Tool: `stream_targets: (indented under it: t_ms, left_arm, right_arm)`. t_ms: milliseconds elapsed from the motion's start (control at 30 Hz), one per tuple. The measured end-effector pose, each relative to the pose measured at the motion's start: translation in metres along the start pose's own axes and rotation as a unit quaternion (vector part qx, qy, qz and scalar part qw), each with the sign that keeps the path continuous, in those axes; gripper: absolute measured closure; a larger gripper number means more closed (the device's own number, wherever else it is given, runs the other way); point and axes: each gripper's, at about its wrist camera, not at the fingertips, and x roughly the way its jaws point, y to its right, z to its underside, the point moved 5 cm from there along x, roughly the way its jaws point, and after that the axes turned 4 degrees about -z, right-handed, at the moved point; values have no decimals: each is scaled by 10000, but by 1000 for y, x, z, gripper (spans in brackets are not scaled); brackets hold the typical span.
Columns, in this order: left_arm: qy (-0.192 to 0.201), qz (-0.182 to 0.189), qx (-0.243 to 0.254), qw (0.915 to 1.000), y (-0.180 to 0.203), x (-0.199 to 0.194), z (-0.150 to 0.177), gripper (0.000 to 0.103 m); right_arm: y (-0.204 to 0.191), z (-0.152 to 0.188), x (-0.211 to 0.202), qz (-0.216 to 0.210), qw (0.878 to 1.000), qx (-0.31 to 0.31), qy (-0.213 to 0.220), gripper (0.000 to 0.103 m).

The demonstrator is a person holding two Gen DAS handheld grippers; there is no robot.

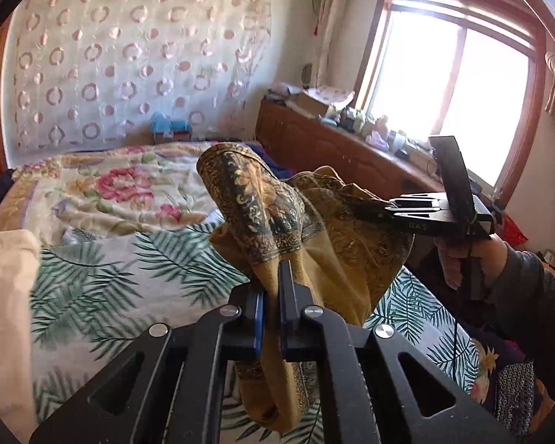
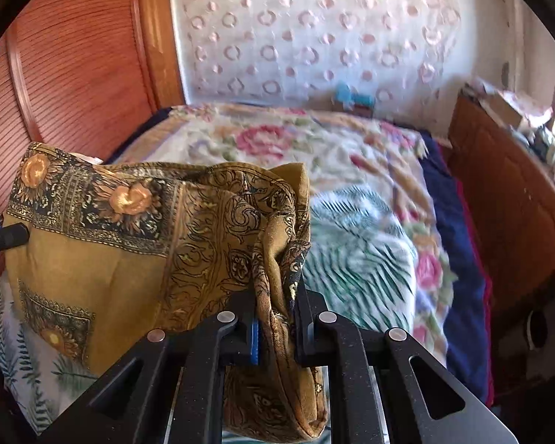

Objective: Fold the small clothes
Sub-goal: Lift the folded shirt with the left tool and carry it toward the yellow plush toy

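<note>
A mustard-yellow cloth point(image 1: 262, 199) with dark paisley bands and sunflower print hangs lifted above the bed, stretched between both grippers. In the left wrist view my left gripper point(image 1: 273, 273) is shut on a bunched edge of it, and the fabric drapes down between the blue pads. To the right, my right gripper point(image 1: 359, 208) pinches another part of the cloth, with a person's hand point(image 1: 458, 259) on its handle. The right wrist view shows the right gripper point(image 2: 277, 296) shut on a gathered fold of the cloth point(image 2: 111, 259). The left gripper's tip point(image 2: 14, 236) shows at the cloth's far left edge.
Below lies the bed point(image 1: 103, 266), under a palm-leaf sheet and a rose-print blanket point(image 2: 270, 140). A cream cloth point(image 1: 3, 296) lies at the left. A wooden cabinet point(image 1: 314, 140) with clutter stands under the window. Dark patterned clothes point(image 1: 514, 388) lie at lower right. A wooden panel point(image 2: 74, 55) stands left.
</note>
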Motion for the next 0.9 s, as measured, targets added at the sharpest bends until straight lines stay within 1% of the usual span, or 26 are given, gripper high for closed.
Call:
stream_targets:
  t_ms: [167,267,367,500,567,667,767,833,900]
  left_arm:
    - [198,-328,-136,9992,-33,-36,3,96]
    - [270,-585,-266,9976,-61,-58,6,96]
    - [364,-808,-391,9953,-88,-80,8,96]
    - [557,-1235,-481,9896,-117,-105,13,96]
    - [639,-1409,-612,9861,-137,-116,19,96]
    - [779,-1717,-776,9790,-160,-129,30,96]
    - [849,-1841,-1039,9737,-180,-133,43,96]
    - [867,-1923,-1310,9687,-193,-133,55,96]
    - [883,-1959,-1460,9657,-201,-133,65,96]
  right_arm:
    - [-46,-17,11,-306,9988,-369,79,91]
    - [-74,-30,26,-550,9968,-566,116,91]
    - [-108,-49,47,-771,9938,-782,170,91]
    - [-149,-80,79,-1031,9882,-1084,324,91]
    - [-172,-98,94,-1144,9848,-1242,416,91]
    - [-200,-120,117,-1255,9794,-1509,478,91]
    - [-231,-143,144,-1238,9733,-1862,524,91]
    - [-242,-156,172,-1174,9718,-1973,539,91]
    - [-264,-164,186,-1193,9682,-2131,551,91]
